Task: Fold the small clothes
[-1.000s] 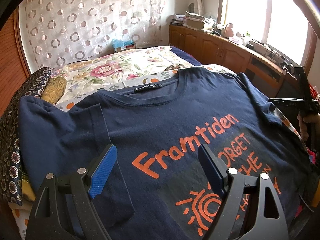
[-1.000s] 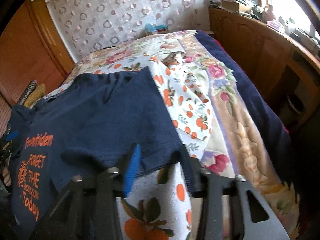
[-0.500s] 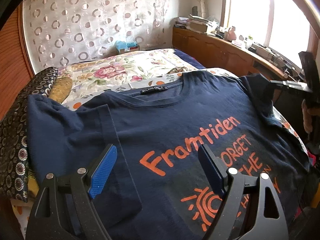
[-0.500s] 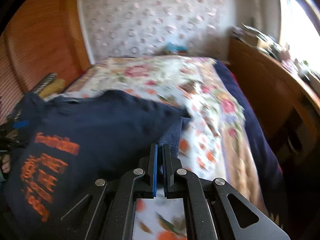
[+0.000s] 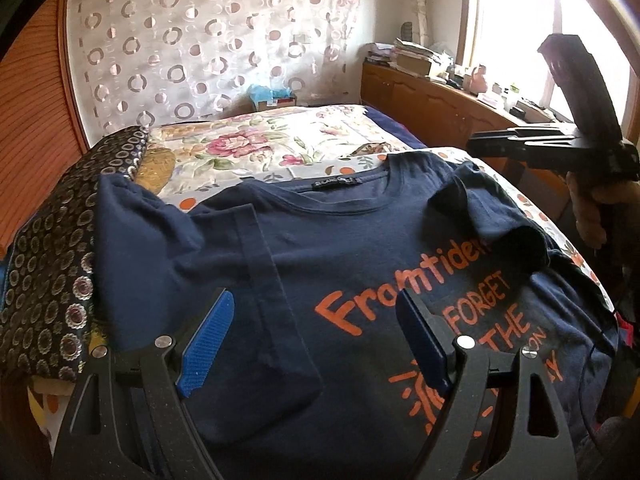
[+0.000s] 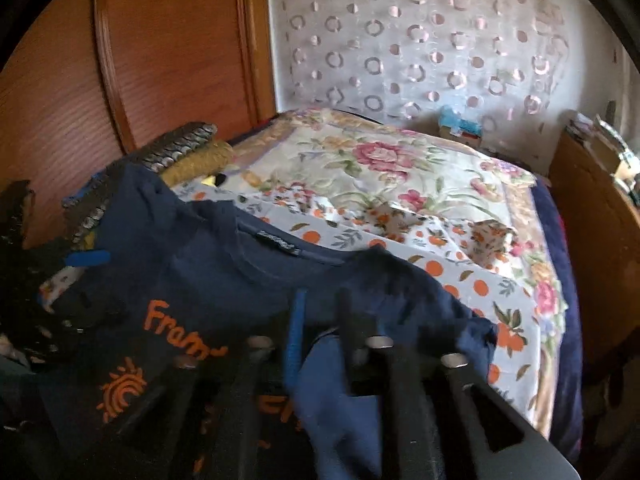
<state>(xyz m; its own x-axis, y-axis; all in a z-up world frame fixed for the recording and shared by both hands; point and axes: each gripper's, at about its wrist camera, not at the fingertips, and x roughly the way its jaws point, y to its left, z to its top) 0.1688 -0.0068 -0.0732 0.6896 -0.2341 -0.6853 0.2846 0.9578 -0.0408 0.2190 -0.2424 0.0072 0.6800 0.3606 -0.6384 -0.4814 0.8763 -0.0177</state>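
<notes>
A navy T-shirt (image 5: 352,248) with orange lettering lies face up on the bed. Its left sleeve (image 5: 264,280) is folded in over the chest. The right sleeve (image 5: 492,220) also lies folded inward, partly over the word "Framtiden". My left gripper (image 5: 316,300) hovers open above the lower chest, nothing between its blue pads (image 5: 204,344). My right gripper (image 5: 476,142) sits above the right shoulder, and a hand (image 5: 592,208) holds it. In the right wrist view, blurred, the right gripper's (image 6: 322,296) jaws are opening over the sleeve fabric (image 6: 332,400), and the pads do not press on it.
A floral bedspread (image 5: 260,148) covers the bed beyond the shirt. A dark patterned pillow (image 5: 52,260) lies along the left edge against a wooden wardrobe (image 6: 168,60). A wooden cabinet (image 5: 432,100) with clutter runs under the window on the right.
The right gripper shut on the right sleeve, carried it up and inward over the shirt, and now its jaws have parted with the sleeve lying folded. The left gripper has barely shifted.
</notes>
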